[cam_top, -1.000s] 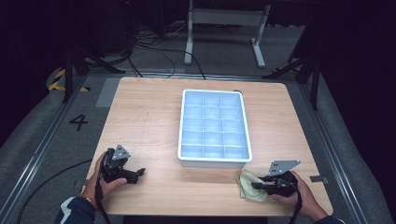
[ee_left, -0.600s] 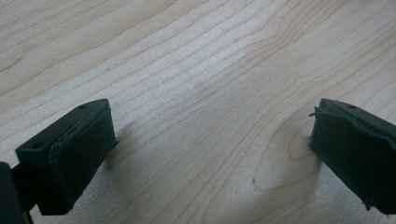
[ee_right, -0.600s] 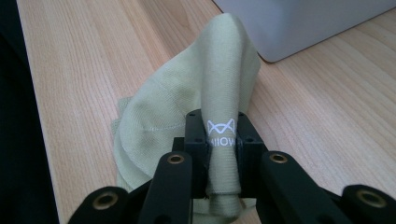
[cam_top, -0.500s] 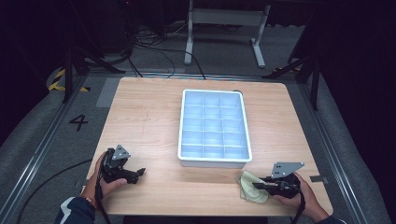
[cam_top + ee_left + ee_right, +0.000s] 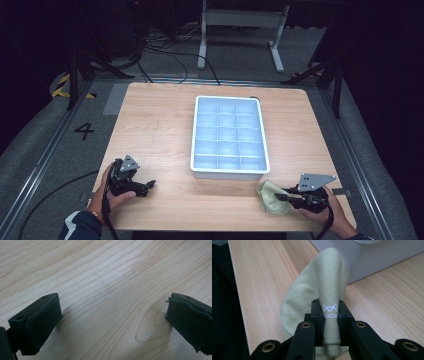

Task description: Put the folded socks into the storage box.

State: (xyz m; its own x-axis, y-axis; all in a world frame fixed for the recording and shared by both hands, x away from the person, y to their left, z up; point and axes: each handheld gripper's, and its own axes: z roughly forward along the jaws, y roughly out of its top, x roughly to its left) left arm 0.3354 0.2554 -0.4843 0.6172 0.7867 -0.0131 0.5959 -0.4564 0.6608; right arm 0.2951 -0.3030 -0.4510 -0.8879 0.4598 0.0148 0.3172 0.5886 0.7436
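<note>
Now your right hand-held gripper point(image 5: 329, 315) pinches the pale green knitted sock point(image 5: 322, 287); lift it clear of the white compartment tray point(image 5: 229, 131), left hand-held gripper point(image 5: 110, 322) resting wide.

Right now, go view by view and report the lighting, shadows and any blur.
High view: table brightly lit, surroundings nearly black; white tray looks bluish. Left gripper view: sharp wood grain, soft shadows beside both fingers of the open left claw. Right gripper view: sock pinched in the right claw is sharp, with the nearest claw parts blurred.
</note>
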